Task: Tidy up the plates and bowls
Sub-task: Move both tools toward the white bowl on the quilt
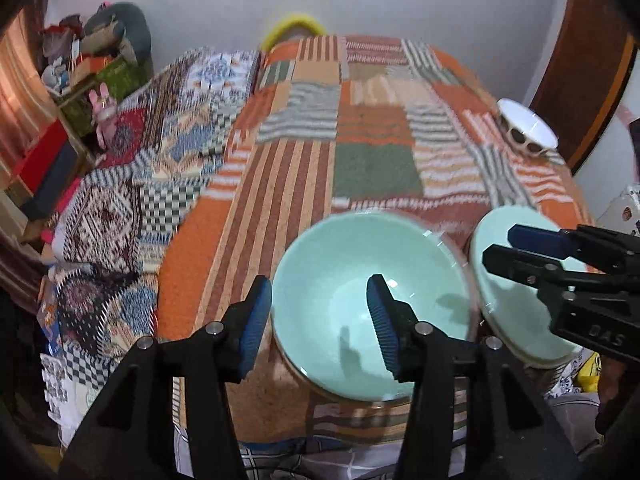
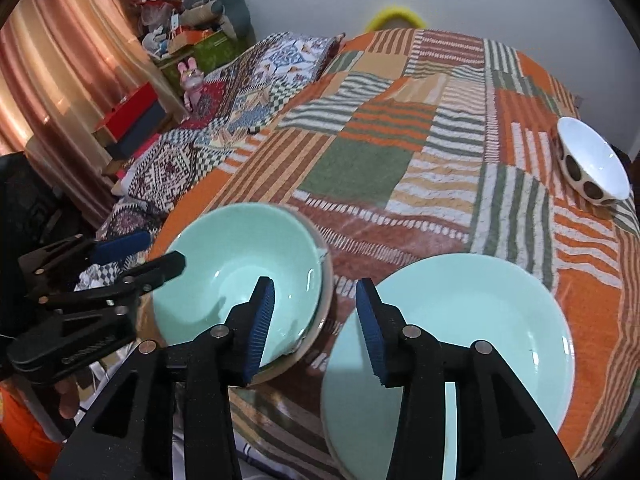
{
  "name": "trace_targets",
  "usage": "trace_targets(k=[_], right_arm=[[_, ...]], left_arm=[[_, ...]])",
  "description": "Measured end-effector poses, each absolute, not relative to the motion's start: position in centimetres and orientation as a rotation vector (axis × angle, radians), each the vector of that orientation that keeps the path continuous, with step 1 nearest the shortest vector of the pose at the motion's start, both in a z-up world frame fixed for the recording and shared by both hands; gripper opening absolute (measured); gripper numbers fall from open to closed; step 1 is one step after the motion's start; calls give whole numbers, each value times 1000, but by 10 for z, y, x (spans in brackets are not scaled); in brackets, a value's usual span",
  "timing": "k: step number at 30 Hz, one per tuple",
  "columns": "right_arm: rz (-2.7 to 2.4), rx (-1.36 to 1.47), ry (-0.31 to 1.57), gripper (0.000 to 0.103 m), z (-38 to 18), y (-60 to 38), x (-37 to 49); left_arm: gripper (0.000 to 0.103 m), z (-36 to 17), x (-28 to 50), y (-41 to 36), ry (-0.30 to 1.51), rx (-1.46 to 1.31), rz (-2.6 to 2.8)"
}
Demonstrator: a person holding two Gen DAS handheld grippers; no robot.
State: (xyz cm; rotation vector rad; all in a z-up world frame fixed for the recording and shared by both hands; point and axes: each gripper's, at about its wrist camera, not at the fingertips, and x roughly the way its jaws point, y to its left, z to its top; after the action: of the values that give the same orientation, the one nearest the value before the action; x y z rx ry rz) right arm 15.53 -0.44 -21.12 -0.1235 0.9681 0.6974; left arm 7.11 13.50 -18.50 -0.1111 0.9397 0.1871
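Left hand-held gripper (image 1: 318, 320) gapes wide, straddling the mint bowl's (image 1: 360, 288) left rim. Right hand-held gripper (image 2: 316, 328) wide, empty, beside it. Count: one mint bowl, one mint plate (image 2: 480, 320), one spotted bowl (image 2: 592, 160).

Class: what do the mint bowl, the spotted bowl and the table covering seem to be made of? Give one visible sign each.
Mint bowl: probably glazed ceramic, since its inside shows bright highlights.
Spotted bowl: likely glazed ceramic or glass, glossy white with dark painted dots.
Table covering: woven fabric, matte, wrinkled, patchwork stripes.
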Motion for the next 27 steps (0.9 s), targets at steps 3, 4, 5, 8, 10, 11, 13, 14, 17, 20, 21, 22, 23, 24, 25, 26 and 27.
trace_targets(k=[3,4,5,8,10,11,13,14,17,20,21,22,23,24,25,26,27], right_arm=[[681,-114,941,39,-201,-14,156],[674,-113,930,39,-198,-18,156],[663,-108,914,39,-192,-24,156],[633,-80,872,39,-178,-44,157],[609,-59,842,39,-167,-60,158],[597,-50,826,39,-161,-68,158],[569,-39,787,39,-148,-87,158],[562,-41,777,39,-144,-92,158],[519,-42,721,42,-127,-115,157],[478,-29,659,55,-113,-137,154],[466,-23,638,55,-107,-146,153],[459,-21,630,55,-104,-151,153],[448,-16,620,55,-100,-158,154],[432,-11,607,55,-96,-166,155],[421,-9,599,55,-94,-171,156],[407,-2,588,55,-91,-179,158],[398,4,581,55,-89,-186,160]], left_arm=[[50,-167,72,127,898,-103,165],[50,-160,72,123,884,-103,154],[50,-153,73,119,867,-102,143],[50,-132,75,105,812,-84,115],[50,-118,78,95,775,-75,92],[50,-110,79,89,756,-72,76],[51,-95,82,76,717,-68,46],[51,-90,82,71,701,-65,36],[55,-70,89,51,652,-51,-1],[59,-53,96,32,609,-40,-34],[60,-47,99,25,594,-36,-47],[62,-44,101,21,585,-34,-56],[64,-39,103,15,576,-32,-66],[64,-35,106,10,568,-32,-78],[65,-32,109,5,565,-33,-91],[65,-28,112,-1,562,-32,-105],[65,-26,116,-6,560,-30,-116]])
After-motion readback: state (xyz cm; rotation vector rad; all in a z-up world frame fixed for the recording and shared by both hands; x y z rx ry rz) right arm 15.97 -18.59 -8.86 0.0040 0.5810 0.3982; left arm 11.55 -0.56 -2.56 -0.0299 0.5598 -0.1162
